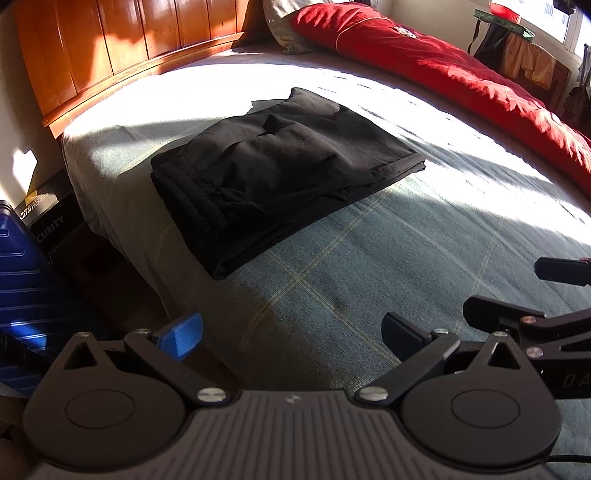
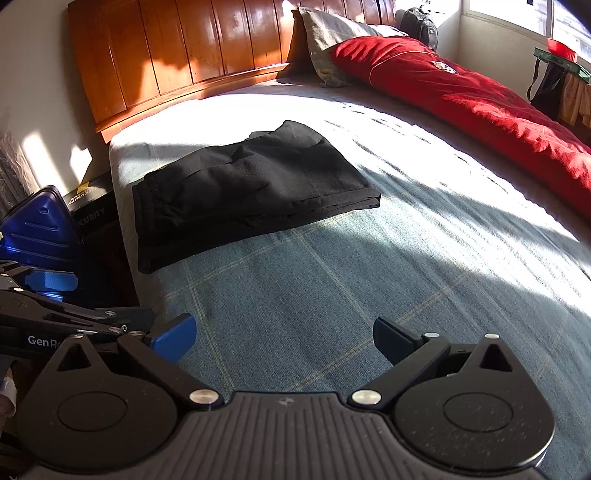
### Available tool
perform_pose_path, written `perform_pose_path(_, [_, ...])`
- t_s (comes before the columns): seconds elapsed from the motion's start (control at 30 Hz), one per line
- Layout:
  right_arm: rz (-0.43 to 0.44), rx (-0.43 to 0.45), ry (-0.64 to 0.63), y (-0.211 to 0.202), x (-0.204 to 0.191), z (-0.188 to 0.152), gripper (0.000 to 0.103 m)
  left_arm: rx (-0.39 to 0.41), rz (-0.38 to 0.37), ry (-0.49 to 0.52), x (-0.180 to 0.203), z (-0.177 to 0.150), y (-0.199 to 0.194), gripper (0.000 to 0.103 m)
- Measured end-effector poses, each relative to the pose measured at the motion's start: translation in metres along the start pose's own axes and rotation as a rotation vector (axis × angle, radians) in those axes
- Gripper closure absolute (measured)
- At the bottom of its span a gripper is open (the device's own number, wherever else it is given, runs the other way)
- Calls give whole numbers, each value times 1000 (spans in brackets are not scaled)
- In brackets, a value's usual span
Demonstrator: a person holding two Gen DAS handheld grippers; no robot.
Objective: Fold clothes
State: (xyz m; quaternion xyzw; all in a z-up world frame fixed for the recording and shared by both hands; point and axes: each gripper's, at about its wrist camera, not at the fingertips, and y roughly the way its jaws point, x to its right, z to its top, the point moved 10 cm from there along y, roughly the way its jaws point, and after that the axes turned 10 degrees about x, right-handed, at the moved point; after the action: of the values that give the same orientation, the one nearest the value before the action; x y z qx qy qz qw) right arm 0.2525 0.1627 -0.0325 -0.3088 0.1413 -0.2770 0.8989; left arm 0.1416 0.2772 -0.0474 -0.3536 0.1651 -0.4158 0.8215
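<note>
Facing a bed [image 1: 369, 258] in blue-grey plaid, half sunlit, I see a wooden headboard [image 2: 192, 48] beyond and a red quilt [image 1: 461, 81] along the far side. The folded black trousers [image 1: 280, 170] lie near the bed's left edge — nothing touching them. My left gripper [image 1: 291, 332] and right gripper [image 2: 284, 336] hover spread wide, empty; a blue suitcase [image 2: 37, 229] stands beside the bed.

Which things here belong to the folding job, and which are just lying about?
Job:
- black garment, folded on the bed
- left gripper, open, empty
- right gripper, open, empty

Lying about:
- red quilt
- pillow
- headboard
- blue suitcase
- black box
- backpack
</note>
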Motion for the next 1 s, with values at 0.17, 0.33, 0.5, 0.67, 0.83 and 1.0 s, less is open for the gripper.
perform_pose_path(0.17, [2,-1,3,0,1,0,0,1,0,4,1,0,0,0])
perform_pose_path(0.33, [4,0,-1,0,-1,-1,0,-2,-1,3,0,-1,0,0])
perform_pose_path(0.5, [4,1,0,-1,-3,-2,0,-3,-2,3,-1,-2,-1,0])
perform_pose_path(0.67, [6,7,-4,-2,-7,0,0,-1,-2,1,-4,-3,-3,0])
perform_pose_path(0.83, [8,7,-12,-3,-12,0,0,-2,-3,-5,-8,-4,-4,0])
perform_pose_path(1.0, [7,7,-19,-4,-16,0,0,-1,-4,-13,-11,-5,-5,0])
